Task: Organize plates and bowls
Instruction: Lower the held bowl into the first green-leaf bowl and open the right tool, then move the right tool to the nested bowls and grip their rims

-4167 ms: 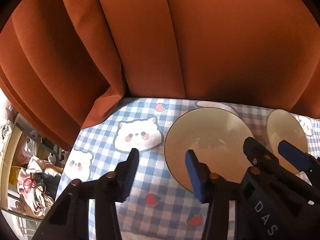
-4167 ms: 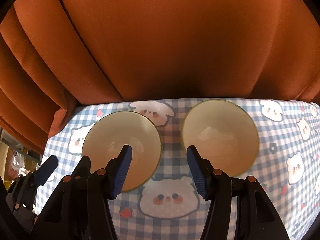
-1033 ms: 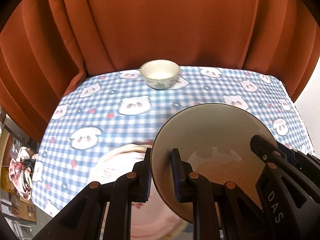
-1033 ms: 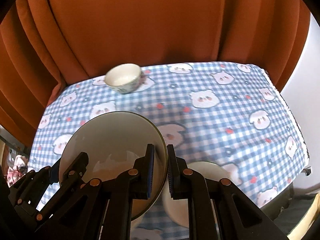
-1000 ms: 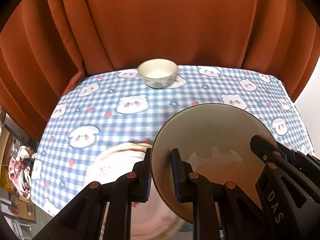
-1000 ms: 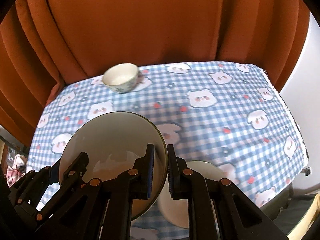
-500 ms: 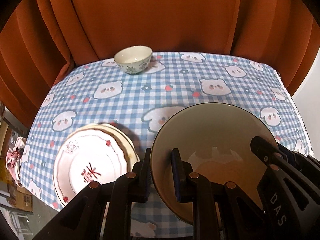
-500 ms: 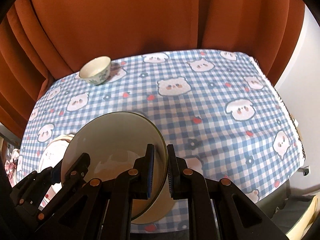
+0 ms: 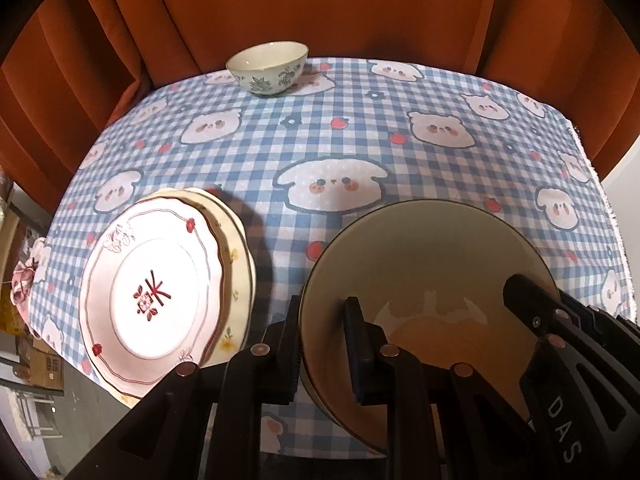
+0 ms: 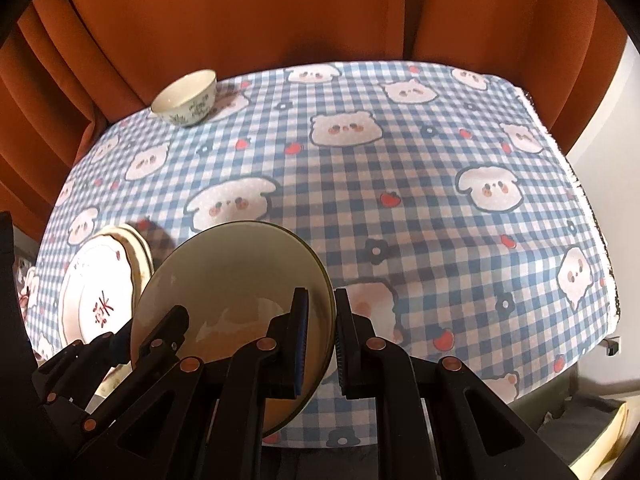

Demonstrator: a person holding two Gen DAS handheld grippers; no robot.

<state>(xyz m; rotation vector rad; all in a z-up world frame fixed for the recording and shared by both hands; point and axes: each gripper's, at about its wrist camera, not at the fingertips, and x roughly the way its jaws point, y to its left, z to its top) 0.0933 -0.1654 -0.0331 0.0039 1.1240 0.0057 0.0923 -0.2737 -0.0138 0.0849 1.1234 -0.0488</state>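
Both grippers, left (image 9: 322,344) and right (image 10: 321,338), jaws clenched on the wide olive-rimmed ceramic bowl (image 9: 432,280), have carried it down, probably for stacking, beside the stacked pink plates (image 9: 160,284).

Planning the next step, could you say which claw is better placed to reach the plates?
Left: the left claw grips the large bowl's rim beside the plates; right claw grips the opposite rim.

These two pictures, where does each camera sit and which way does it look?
Left wrist: on the left gripper, looking steeply down at its fingers clamping the big bowl rim; right gripper's fingers show.
Right wrist: on the right gripper, clamping the opposite rim; left gripper lower left.
Shared: big bowl, stacked plates, small bowl, checked tablecloth.
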